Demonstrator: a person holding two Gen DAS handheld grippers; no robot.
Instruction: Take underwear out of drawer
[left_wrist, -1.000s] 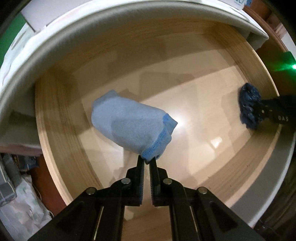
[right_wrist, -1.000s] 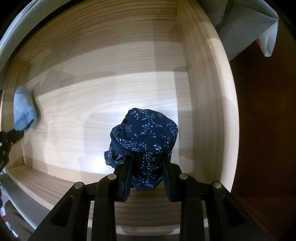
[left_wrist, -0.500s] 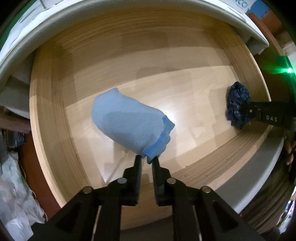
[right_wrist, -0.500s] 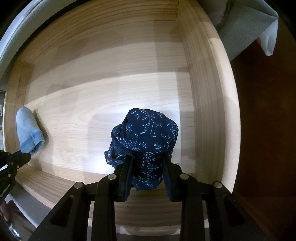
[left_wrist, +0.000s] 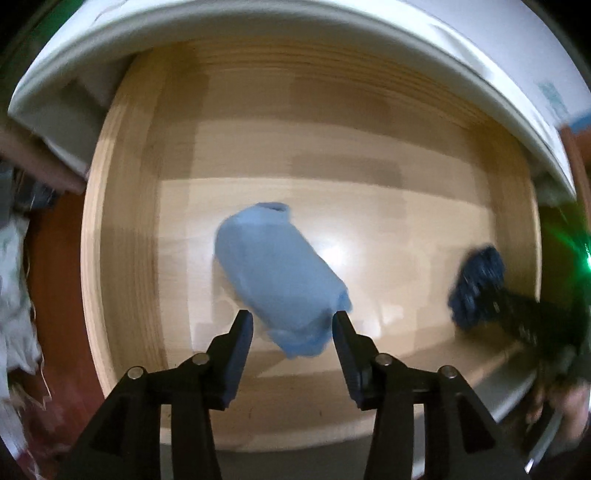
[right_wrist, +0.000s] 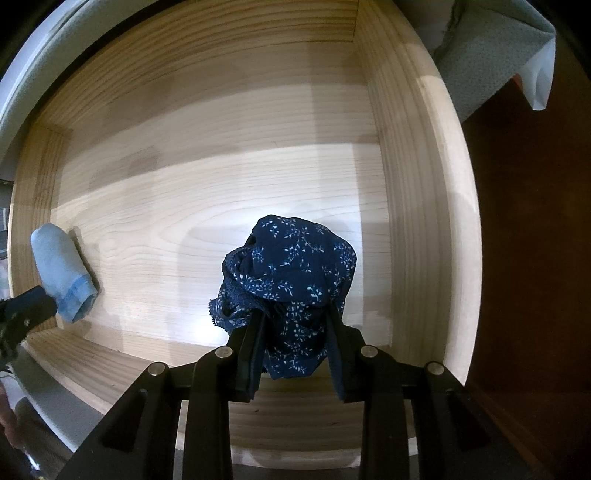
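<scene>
Underwear fills both our tools: our right hand-held gripper (right_wrist: 293, 332) pinches the navy floral underwear (right_wrist: 291, 284), bunched for lifting, while our left hand-held gripper (left_wrist: 291, 325) gapes wide around the pale blue underwear (left_wrist: 280, 273). We count two pieces, both above the one wooden drawer (right_wrist: 421, 206).

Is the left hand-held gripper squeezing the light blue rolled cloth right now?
No. The left hand-held gripper has its fingers spread wide on either side of the light blue cloth, with gaps visible, not pinching it.
</scene>
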